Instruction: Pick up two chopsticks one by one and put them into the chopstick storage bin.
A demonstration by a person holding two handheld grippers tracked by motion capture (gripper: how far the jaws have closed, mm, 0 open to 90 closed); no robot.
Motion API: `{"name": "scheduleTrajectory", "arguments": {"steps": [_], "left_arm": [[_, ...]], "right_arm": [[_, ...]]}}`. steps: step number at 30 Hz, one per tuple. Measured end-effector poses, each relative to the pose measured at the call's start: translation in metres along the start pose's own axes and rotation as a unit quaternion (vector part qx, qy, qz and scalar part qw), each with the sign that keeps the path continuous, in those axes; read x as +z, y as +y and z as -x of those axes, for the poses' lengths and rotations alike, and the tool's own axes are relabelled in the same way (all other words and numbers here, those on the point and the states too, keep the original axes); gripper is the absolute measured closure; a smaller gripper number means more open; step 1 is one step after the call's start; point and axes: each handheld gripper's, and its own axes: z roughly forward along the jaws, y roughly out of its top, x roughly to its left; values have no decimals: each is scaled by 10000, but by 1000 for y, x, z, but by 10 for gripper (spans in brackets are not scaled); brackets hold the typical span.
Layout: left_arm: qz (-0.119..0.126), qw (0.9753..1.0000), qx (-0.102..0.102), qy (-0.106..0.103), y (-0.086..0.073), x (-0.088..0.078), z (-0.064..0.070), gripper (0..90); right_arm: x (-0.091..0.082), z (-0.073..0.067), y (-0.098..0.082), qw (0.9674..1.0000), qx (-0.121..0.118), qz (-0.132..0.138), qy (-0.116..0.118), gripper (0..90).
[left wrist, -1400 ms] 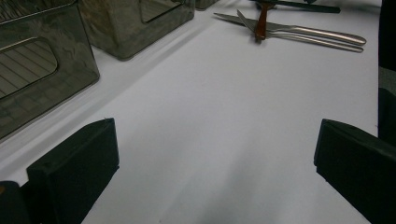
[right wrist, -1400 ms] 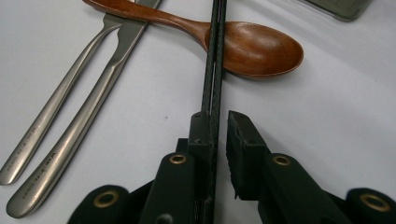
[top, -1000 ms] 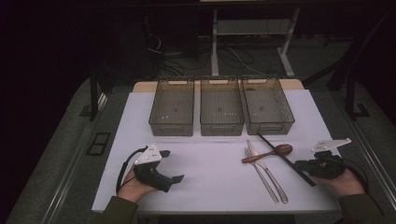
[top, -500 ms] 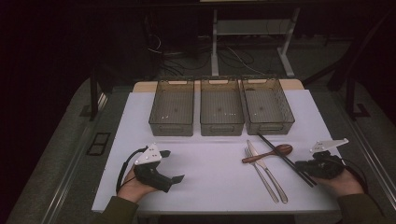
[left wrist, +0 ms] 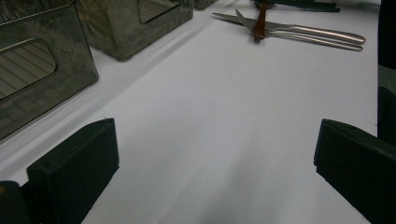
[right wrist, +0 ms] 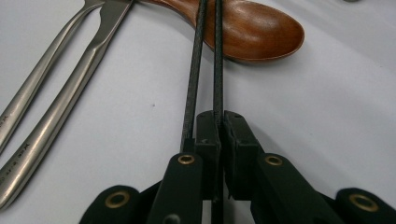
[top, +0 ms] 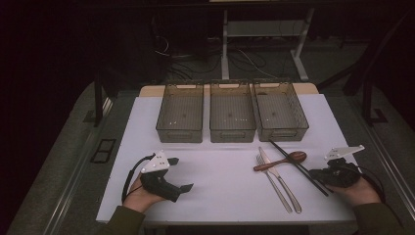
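Note:
Two black chopsticks [top: 298, 167] lie slanted across the brown wooden spoon [top: 284, 160] at the right of the white mat. My right gripper [top: 317, 177] is at their near end. In the right gripper view its jaws have just been closing. The right gripper [right wrist: 219, 116] is shut on one chopstick [right wrist: 218, 70], and the other chopstick [right wrist: 191, 93] runs along the outside of one jaw. Both pass over the spoon's bowl [right wrist: 261, 28]. My left gripper [top: 181, 174] rests at the front left, open, with only bare mat between its jaws [left wrist: 217, 135].
A steel knife [top: 281, 181] and fork [top: 271, 183] lie side by side just left of the chopsticks. Three clear smoky bins [top: 179, 134] [top: 232, 134] [top: 284, 133] stand in a row at the back of the mat. The mat's front edge is close to both hands.

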Motion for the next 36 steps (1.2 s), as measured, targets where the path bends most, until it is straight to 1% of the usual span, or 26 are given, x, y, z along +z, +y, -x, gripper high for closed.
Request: {"name": "scheduleTrajectory", "arguments": {"steps": [10,13,18,20,26,29,34,36], "left_arm": [[-8,10000,4,-5,0,0,0,0],[-17,10000,7,-6,0,0,0,0],[-22,10000,8,-14,0,0,0,0],[-21,10000,9,-10,0,0,0,0],[-61,10000,19,-8,0,0,0,0],[-64,10000,11,-4,-1,1,0,0],[-68,10000,25,-8,-1,1,-1,0],[-74,10000,23,-6,-1,1,-1,0]], "right_arm": [[-1,2,-1,10000,25,21,39,844],[-2,2,-1,10000,35,36,2,845],[-6,2,-1,9999,-27,109,22,846],[-7,2,-1,9999,-15,117,30,845],[-13,1,-1,9997,-49,222,89,845],[-18,1,0,9993,-157,334,107,845],[-22,-2,0,9989,-132,406,168,845],[-25,-2,1,9983,-146,522,233,845]]}}
